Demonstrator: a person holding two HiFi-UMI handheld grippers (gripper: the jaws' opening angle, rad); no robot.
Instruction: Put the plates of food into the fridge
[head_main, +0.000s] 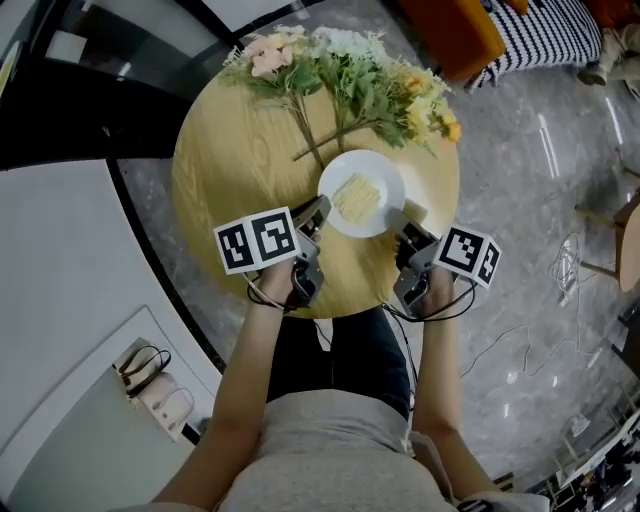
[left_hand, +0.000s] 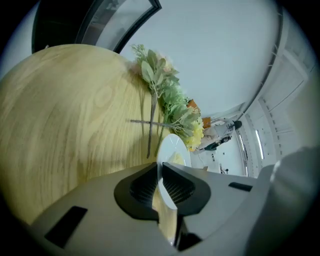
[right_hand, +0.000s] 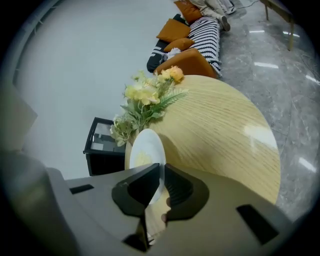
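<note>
You had the left hand-held gripper (head_main: 317, 209) and right hand-held gripper (head_main: 406, 221) clamped on the plate (head_main: 376, 160); uneven lifting could spill its food (head_main: 355, 197).

- A round desk (head_main: 215, 170) with a pale wood-grain top stands on a glossy grey stone floor (head_main: 530, 190).
- A bunch of flowers (head_main: 345, 65), with pink, white and yellow heads among green leaves, lies along the desk's far edge, its stems pointing toward the middle.
- A white plate (head_main: 385, 170) bearing pale yellow food (head_main: 357, 197) is toward the near edge, just beside the stem ends. Whether it rests on the top cannot be told.
</note>
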